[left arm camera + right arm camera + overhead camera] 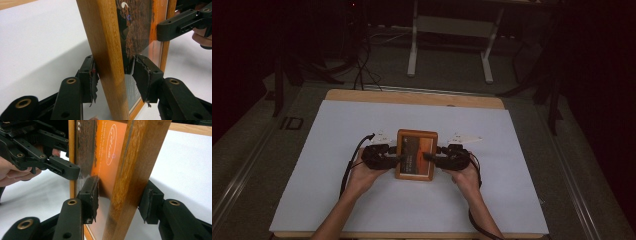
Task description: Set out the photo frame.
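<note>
High view: wooden picture frame (416, 154) lies flat on the white sheet (337, 200) that covers the wooden table (412, 96), roughly mid-sheet, long axis running away from the person. Orange/dark print under the glass. Left gripper (388, 157) comes in from the frame's left side, right gripper (436, 159) from its right, so the frame sits between the two, both at about mid-height of its long edges. Left hand (362, 172) and right hand (467, 176) behind them, forearms in from the bottom edge. Grip not readable from here, too small and dim.

Left gripper view: frame's wooden side rail (105, 57) stands between the jaws of the left gripper (113, 77). Outer jaw's torn pad (93, 80) sits right at the rail's outer face, looks touching at its top corner. Inner jaw's pad (141, 80) is over the glass, w/ a clear gap to the rail. So jaws straddle the rail but aren't clamped: released. Right gripper's jaw (180, 26) shows farther off at the opposite rail, top right, fingers behind it.

Right gripper view: same picture mirrored. Opposite rail (135, 177) runs between the jaws of the right gripper (122, 197). Inner pad (91, 197) hangs over the orange print, off the wood. Outer pad (150, 203) is near the rail's outer face; contact there: can't tell. Not clenched, released. Left gripper's jaw (62, 168) seen across the frame, upper left.
</note>
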{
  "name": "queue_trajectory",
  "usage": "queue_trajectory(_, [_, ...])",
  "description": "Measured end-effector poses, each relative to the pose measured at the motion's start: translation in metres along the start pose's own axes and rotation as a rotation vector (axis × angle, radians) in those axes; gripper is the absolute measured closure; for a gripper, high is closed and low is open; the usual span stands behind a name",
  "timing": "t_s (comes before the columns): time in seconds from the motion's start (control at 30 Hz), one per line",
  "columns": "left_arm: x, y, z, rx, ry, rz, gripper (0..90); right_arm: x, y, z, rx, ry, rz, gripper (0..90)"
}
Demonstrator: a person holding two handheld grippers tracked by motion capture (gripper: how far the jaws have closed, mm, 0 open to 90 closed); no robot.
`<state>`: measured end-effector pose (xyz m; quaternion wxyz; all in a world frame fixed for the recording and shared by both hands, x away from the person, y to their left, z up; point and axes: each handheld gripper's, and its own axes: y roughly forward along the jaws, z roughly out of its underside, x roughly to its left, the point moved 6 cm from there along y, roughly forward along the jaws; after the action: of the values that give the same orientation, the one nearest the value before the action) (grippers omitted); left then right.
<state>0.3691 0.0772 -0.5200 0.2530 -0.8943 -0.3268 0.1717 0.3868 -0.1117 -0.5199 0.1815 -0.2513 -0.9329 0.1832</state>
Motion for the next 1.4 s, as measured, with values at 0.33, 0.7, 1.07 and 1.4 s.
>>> queue_trajectory(0.33, [-0.002,-0.002,0.002,0.013,-0.004,-0.01,56.9,-0.001,0.002,-0.001,-0.006,0.004,-0.006,52.6])
queue_trajectory(0.7, [0.001,-0.007,0.003,0.013,-0.045,0.037,42.4,-0.001,-0.007,-0.001,0.024,-0.01,0.033,46.4])
queue_trajectory(1.07, [0.011,-0.034,-0.005,-0.063,-0.078,0.035,41.2,-0.004,-0.032,-0.01,0.003,-0.026,0.05,42.7])
queue_trajectory(1.4, [0.034,-0.055,-0.003,-0.074,-0.119,-0.079,39.8,-0.015,-0.054,-0.009,0.017,-0.013,0.083,41.6])
